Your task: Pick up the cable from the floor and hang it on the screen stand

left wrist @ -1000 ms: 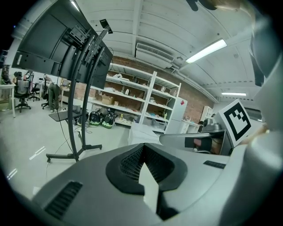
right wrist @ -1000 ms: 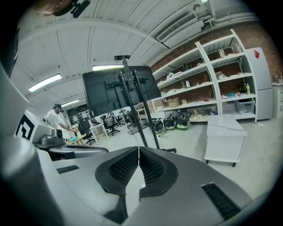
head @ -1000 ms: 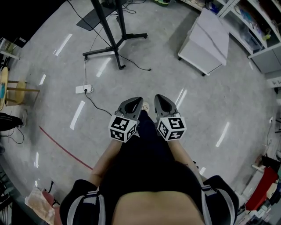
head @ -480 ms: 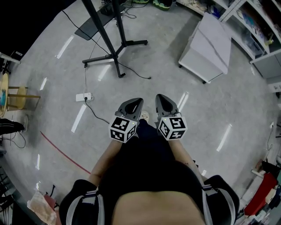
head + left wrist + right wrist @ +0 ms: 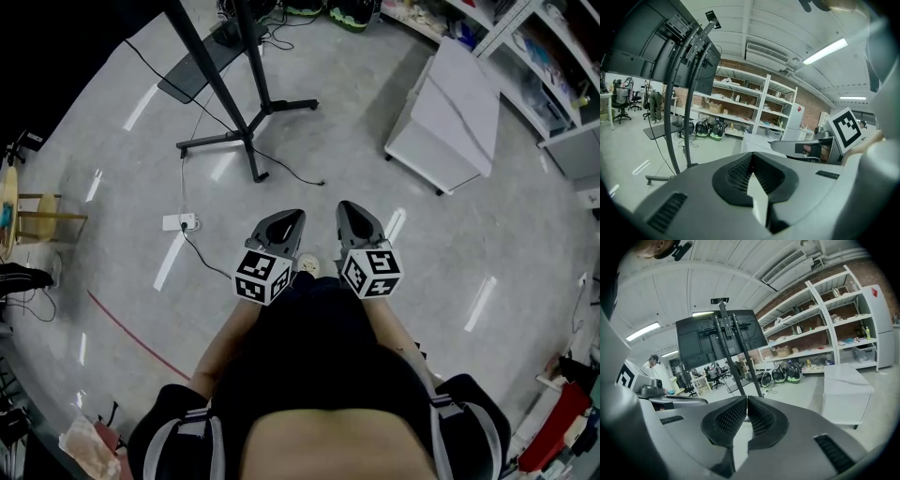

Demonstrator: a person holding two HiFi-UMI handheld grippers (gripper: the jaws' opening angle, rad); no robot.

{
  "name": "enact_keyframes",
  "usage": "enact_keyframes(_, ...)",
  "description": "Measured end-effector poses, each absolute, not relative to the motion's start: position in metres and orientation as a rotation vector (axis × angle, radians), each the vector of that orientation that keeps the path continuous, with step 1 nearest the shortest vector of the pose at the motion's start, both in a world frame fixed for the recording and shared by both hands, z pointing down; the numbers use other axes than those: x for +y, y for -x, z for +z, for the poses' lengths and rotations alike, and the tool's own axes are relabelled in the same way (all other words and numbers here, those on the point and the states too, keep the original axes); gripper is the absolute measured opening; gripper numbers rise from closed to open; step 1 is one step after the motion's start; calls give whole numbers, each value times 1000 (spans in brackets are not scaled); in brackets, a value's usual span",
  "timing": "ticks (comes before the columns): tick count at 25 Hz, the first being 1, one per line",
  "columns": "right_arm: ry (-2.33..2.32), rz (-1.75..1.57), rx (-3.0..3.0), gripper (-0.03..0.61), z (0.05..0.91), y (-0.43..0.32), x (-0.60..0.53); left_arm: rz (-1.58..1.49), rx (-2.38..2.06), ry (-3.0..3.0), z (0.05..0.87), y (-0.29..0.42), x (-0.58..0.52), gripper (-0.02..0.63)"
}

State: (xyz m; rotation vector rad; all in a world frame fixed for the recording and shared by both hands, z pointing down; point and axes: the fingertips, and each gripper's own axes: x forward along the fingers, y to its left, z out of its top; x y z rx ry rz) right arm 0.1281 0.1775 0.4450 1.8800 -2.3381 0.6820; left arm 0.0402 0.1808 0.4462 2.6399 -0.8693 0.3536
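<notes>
The black screen stand (image 5: 246, 141) rises at the top of the head view, its wheeled legs spread on the grey floor. A thin black cable (image 5: 291, 169) trails from its base across the floor and ends loose to the right. My left gripper (image 5: 289, 217) and right gripper (image 5: 349, 208) are side by side at waist height, short of the cable and well above it. Both are shut with nothing between the jaws. The left gripper view has the stand's poles (image 5: 677, 117) and dark screen (image 5: 656, 47) at left. The right gripper view shows the screen (image 5: 719, 338) straight ahead.
A white power strip (image 5: 180, 222) lies left of my grippers, with another black lead (image 5: 202, 246) running from it. A white cabinet (image 5: 450, 108) stands at right, shelving (image 5: 553, 56) behind it. A wooden stool (image 5: 37, 211) sits at far left, a red floor line (image 5: 131, 328) lower left.
The stand, power strip and cable have slid down and nearer in the head view as I carry both grippers forward. Both grippers stay shut and side by side.
</notes>
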Motion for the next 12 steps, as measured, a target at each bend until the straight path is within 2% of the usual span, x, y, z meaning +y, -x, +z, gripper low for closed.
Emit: enact_keyframes(12,-1852,771,-2323,25,466,-121,157,376,-848,-2618,455,-37,146,3)
